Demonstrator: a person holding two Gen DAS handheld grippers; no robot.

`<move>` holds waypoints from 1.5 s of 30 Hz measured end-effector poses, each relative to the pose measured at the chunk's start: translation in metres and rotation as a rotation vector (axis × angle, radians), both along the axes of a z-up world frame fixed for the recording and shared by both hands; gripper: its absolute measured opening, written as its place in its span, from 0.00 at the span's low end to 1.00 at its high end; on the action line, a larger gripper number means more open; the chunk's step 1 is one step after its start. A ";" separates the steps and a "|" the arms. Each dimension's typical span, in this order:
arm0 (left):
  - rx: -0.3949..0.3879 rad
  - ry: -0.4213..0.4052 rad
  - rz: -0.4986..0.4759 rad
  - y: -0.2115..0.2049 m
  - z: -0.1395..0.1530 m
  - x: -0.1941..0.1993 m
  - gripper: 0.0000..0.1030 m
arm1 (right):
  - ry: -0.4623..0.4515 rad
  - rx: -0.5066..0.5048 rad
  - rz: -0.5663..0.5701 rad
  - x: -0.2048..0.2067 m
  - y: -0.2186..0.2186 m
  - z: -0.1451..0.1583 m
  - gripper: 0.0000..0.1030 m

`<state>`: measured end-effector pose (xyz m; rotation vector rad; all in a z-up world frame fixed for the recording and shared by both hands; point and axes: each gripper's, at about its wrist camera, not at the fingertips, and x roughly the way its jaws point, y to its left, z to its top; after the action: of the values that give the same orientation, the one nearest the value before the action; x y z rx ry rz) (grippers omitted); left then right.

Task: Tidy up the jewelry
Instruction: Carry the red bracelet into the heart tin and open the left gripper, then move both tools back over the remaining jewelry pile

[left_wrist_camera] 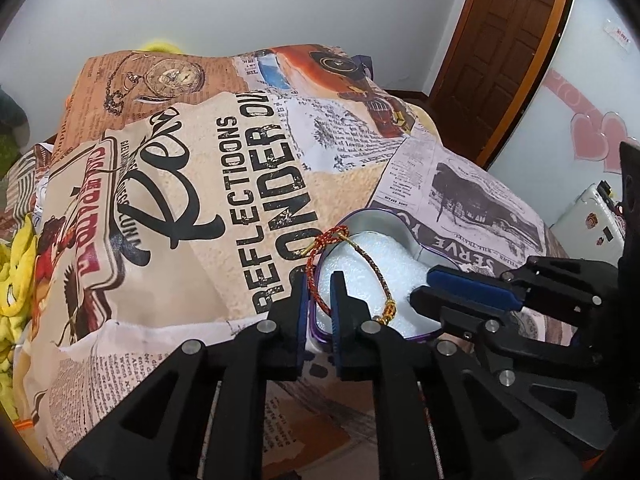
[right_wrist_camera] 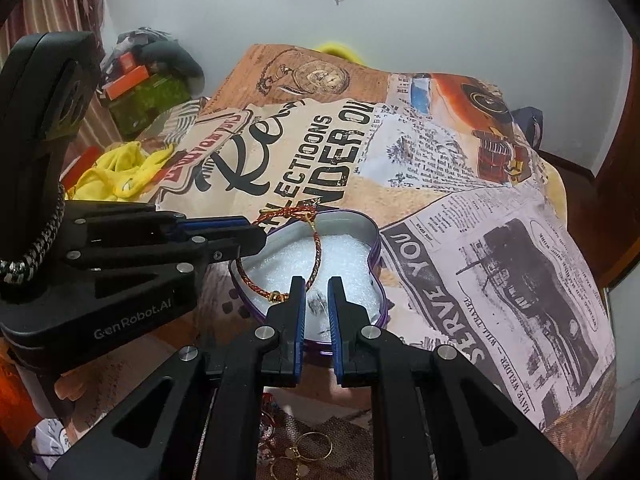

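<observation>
A red-and-gold braided bracelet (left_wrist_camera: 347, 276) lies partly inside an open heart-shaped tin (left_wrist_camera: 404, 248), one loop draped over the tin's far rim onto the cloth, its gold clasp end resting on the white foam lining (right_wrist_camera: 336, 264). The tin has a purple outer wall and sits on a cloth printed with newspaper and vintage motifs (left_wrist_camera: 224, 168) that covers the whole work surface. The left gripper (left_wrist_camera: 319, 296) straddles the tin's near rim, jaws narrowly apart with the bracelet cord between them; whether they grip it I cannot tell. The right gripper (right_wrist_camera: 316, 300) hangs over the foam, jaws apart and holding nothing. Beyond: a white wall, a brown wooden door (left_wrist_camera: 500, 52), yellow fabric (right_wrist_camera: 120, 176) at the cloth's edge, gold rings (right_wrist_camera: 308, 448) below the right gripper.
</observation>
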<state>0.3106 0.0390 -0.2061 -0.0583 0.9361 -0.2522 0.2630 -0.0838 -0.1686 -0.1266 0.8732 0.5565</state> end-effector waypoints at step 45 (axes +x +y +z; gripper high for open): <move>0.035 -0.070 -0.044 -0.024 0.048 -0.116 0.40 | -0.107 -0.041 -0.078 -0.085 -0.053 0.043 0.30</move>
<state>0.1944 0.0154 -0.1577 0.0030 0.8728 -0.2765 0.1780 -0.1372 -0.1257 -0.1571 0.7822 0.4553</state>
